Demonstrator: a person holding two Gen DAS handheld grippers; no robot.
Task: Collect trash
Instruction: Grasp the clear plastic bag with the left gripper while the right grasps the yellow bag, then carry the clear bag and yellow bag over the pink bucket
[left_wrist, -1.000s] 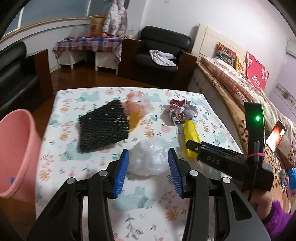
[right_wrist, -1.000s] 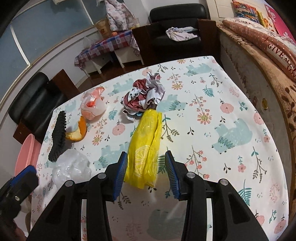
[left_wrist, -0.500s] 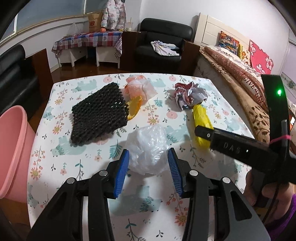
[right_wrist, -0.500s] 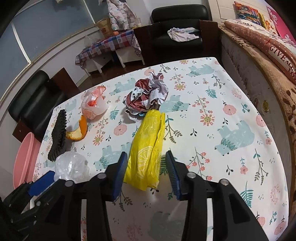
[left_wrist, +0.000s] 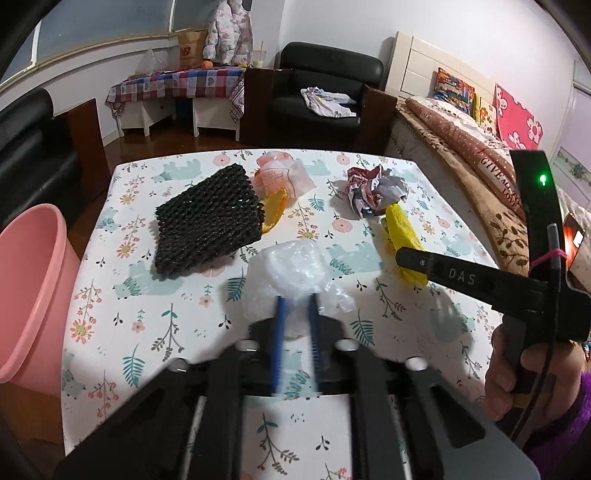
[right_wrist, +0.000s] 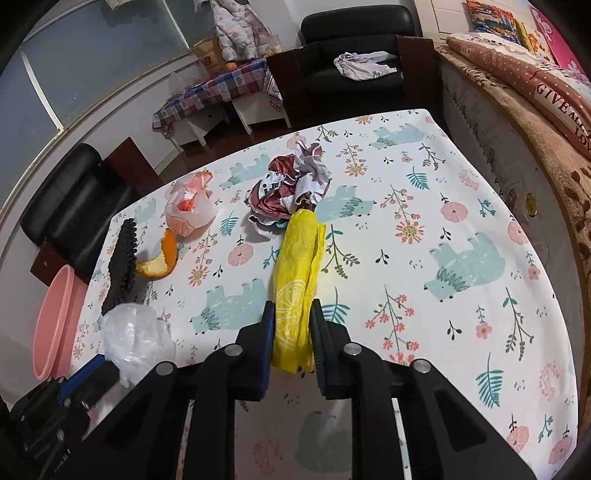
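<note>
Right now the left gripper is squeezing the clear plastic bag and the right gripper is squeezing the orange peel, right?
Not quite. The left gripper does squeeze the clear plastic bag, but the right gripper is squeezing the yellow bag, as the right wrist view shows. The orange peel lies untouched.

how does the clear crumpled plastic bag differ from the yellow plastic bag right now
The clear crumpled plastic bag is see-through and bunched into a rounded wad; the yellow plastic bag is opaque, printed with a lemon slice, and long and narrow. The left tongs pinch the clear one, the right tongs the yellow. Both lie on the table.
</note>
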